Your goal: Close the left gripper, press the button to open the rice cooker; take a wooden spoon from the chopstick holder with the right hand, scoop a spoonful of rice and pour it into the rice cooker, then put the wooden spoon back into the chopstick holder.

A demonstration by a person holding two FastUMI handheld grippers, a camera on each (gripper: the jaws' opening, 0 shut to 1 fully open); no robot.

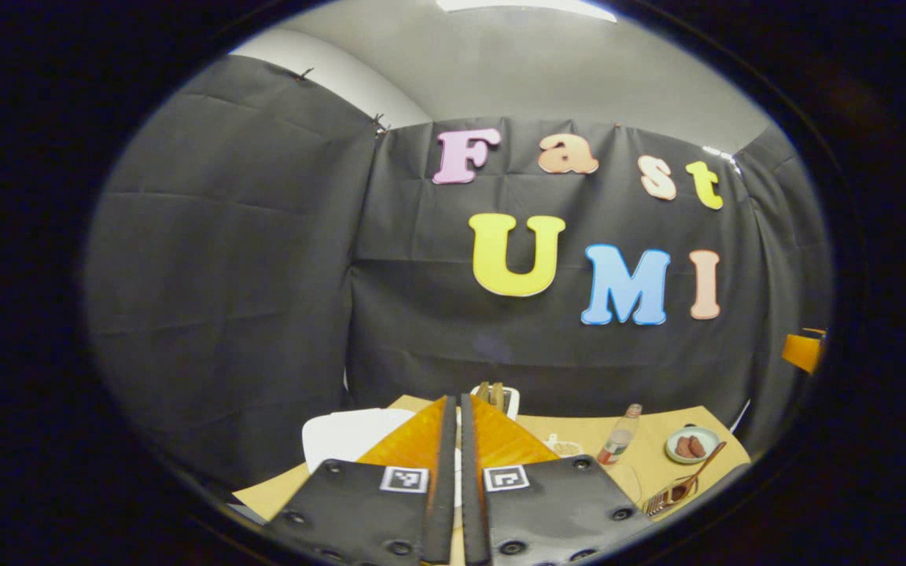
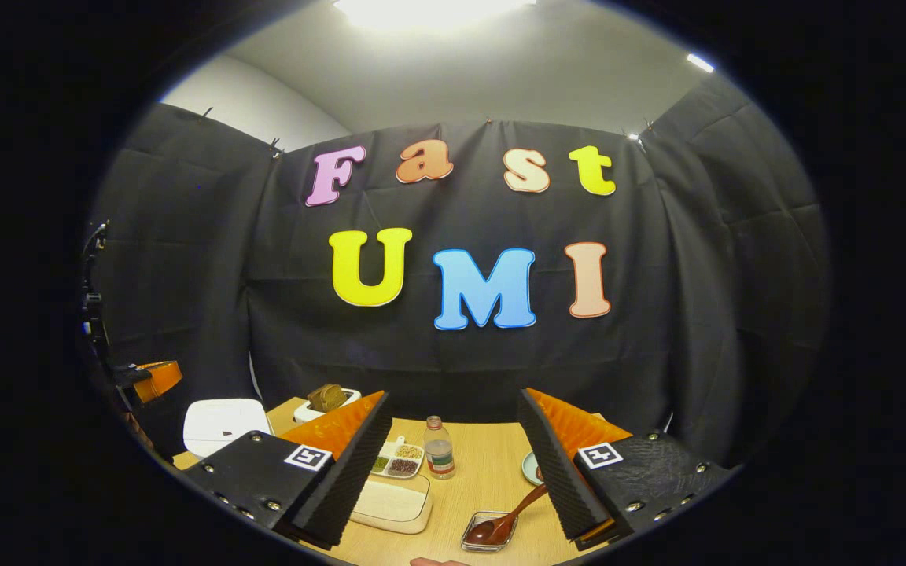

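— Where did you stand just then?

— My left gripper (image 1: 454, 428) had its fingers brought together, nothing between them, both tools raised above the table (image 2: 492, 464). The rice cooker (image 2: 221, 424) sat at the table's left end, lid down. My right gripper (image 2: 453, 440) was spread wide and empty.

— And the button?

— I couldn't make it out on the lid. I judged I should lower the left tips squarely onto it, pressing straight down so they wouldn't skid.

— The spoon?

— A wooden spoon (image 2: 510, 517) lay in a small glass dish (image 2: 475, 541), beside the rice tray (image 2: 392, 501).
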